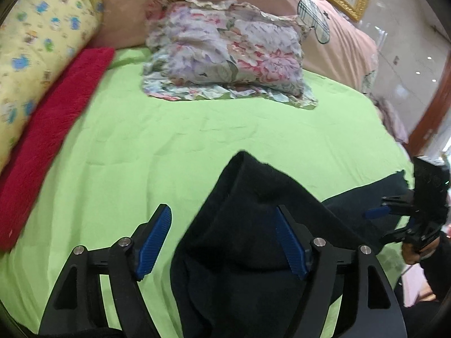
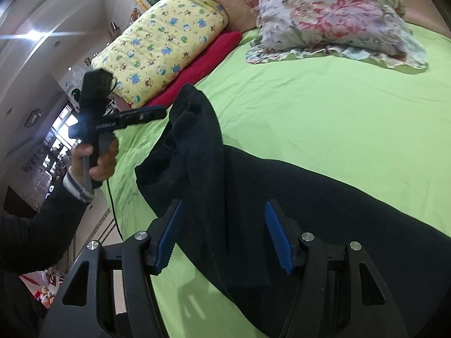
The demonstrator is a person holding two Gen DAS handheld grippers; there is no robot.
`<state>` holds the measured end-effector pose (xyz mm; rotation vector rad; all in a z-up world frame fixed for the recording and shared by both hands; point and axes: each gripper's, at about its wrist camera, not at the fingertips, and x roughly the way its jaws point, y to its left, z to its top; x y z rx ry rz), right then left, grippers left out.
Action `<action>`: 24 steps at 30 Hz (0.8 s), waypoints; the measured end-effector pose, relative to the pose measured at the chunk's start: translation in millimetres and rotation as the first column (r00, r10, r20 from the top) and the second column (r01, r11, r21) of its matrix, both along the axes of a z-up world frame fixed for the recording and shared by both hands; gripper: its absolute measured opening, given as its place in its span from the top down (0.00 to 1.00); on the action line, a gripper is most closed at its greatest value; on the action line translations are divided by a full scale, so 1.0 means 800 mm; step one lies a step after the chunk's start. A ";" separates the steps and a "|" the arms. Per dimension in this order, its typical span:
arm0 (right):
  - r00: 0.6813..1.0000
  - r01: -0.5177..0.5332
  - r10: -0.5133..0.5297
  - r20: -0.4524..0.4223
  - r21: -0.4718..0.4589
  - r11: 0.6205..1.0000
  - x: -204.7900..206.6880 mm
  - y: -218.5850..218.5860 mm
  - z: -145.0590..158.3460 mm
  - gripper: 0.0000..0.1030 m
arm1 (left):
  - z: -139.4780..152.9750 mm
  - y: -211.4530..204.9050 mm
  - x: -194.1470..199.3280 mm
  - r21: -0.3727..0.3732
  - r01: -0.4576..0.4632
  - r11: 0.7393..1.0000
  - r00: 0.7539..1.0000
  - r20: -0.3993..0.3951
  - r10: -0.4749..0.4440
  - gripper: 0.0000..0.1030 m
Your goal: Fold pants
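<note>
While both claws gape wide and grip nothing, the black pants (image 2: 282, 197) lie bunched on the green bed (image 2: 324, 107) between the right claw's (image 2: 222, 235) pads; the left claw (image 1: 222, 242) hovers over them — pinch the raised peak (image 1: 242, 163) ahead, then pull it flat.

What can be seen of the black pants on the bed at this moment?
The black pants look like soft, matte knit fabric, lying on the green sheet near its front edge. One end is bunched and raised into a peak; the rest stretches flat across the bed. Both open tools, left and right, straddle the cloth without clamping it. Waistband and cuffs cannot be told apart.
</note>
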<state>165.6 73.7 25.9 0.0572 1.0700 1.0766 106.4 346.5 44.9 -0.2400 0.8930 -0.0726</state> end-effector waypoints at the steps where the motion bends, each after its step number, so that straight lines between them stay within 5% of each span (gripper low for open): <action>1: 1.000 -0.005 0.005 -0.003 -0.001 1.000 0.000 0.005 -0.002 0.41 | -0.001 0.005 0.009 -0.024 0.024 0.999 1.000 -0.007 -0.024 0.26; 9: 1.000 -0.025 0.024 -0.016 -0.035 0.999 0.009 0.048 -0.020 0.41 | -0.020 0.014 0.062 -0.114 0.145 0.983 0.986 -0.062 -0.153 0.27; 11: 0.999 -0.028 0.027 -0.025 -0.041 0.999 0.011 0.055 -0.026 0.41 | -0.024 0.010 0.063 -0.123 0.159 0.980 0.984 -0.060 -0.167 0.36; 13: 0.999 -0.032 0.031 -0.025 -0.050 0.998 0.011 0.061 -0.029 0.41 | -0.022 0.003 0.061 -0.124 0.178 0.976 0.982 -0.048 -0.185 0.64; 14: 0.999 -0.037 0.035 -0.029 -0.051 0.998 0.011 0.064 -0.031 0.41 | -0.019 -0.002 0.058 -0.108 0.188 0.976 0.980 -0.040 -0.194 0.70; 16: 0.999 -0.042 0.041 -0.032 -0.039 0.998 0.011 0.067 -0.031 0.58 | -0.014 -0.008 0.050 -0.077 0.201 0.976 0.978 -0.032 -0.204 0.86; 20: 0.999 -0.051 0.050 -0.016 -0.039 0.998 0.006 0.071 -0.027 0.87 | -0.002 -0.018 0.029 -0.034 0.215 0.976 0.977 -0.007 -0.215 0.92; 24: 0.997 -0.062 0.062 0.037 -0.013 0.998 -0.007 0.069 -0.009 0.90 | 0.013 -0.022 -0.006 -0.010 0.192 0.981 0.981 0.036 -0.192 0.94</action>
